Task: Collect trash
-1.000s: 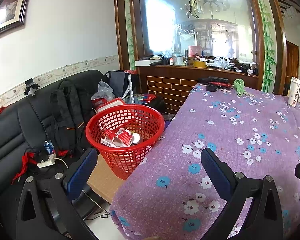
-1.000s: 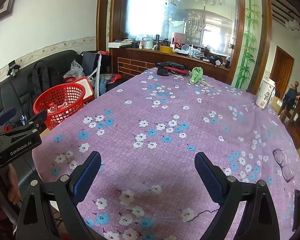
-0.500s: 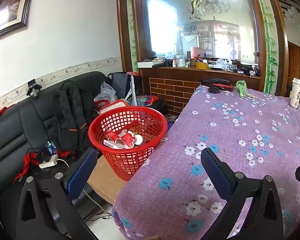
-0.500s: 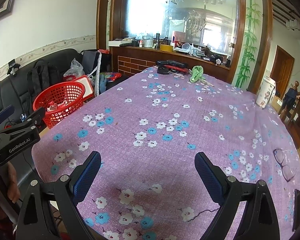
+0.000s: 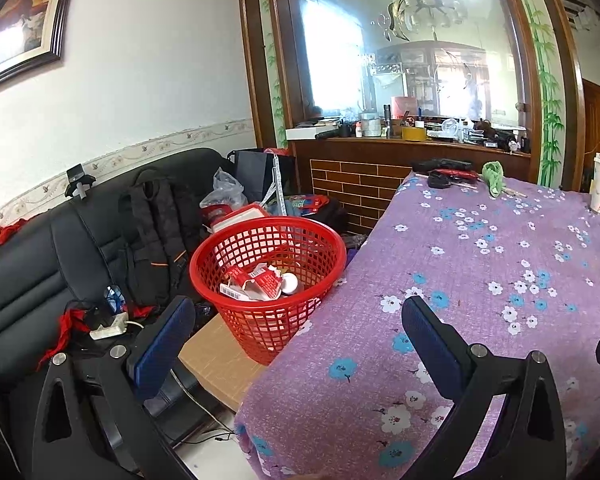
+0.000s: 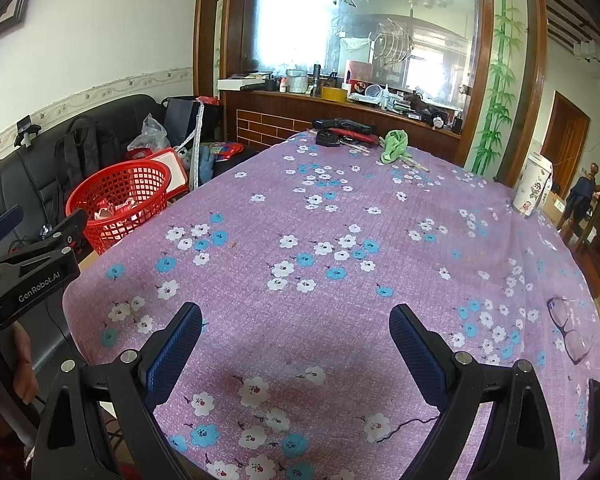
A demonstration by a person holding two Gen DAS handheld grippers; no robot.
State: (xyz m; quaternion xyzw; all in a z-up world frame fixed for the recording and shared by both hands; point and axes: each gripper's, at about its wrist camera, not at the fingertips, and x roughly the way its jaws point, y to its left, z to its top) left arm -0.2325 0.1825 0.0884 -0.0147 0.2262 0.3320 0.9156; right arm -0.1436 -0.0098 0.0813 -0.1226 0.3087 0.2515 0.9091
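The worktop is covered with a purple cloth printed with white and blue flowers. It fills the view ahead of the right tool, whose jaws stand wide apart and hold nothing. The left tool is also wide open and empty; its left finger hangs over the sofa side and its right finger over the corner of the cloth.

Just ahead of the left tool, between its fingers, stands a red basket on a low brown board, touching the edge of the cloth. Inside it lies the trash: red and white wrappers and a small white round thing. From the right tool the basket is far to the left, beyond the left tool.

To the left of the left tool is a black sofa with a backpack, bags and a red cloth on it. At the far end of the worktop lie a green rag and some dark objects. A paper cup stands far right. Close to the right of the right tool lie glasses. Behind the worktop is a wooden ledge full of small things, under a large glass panel.
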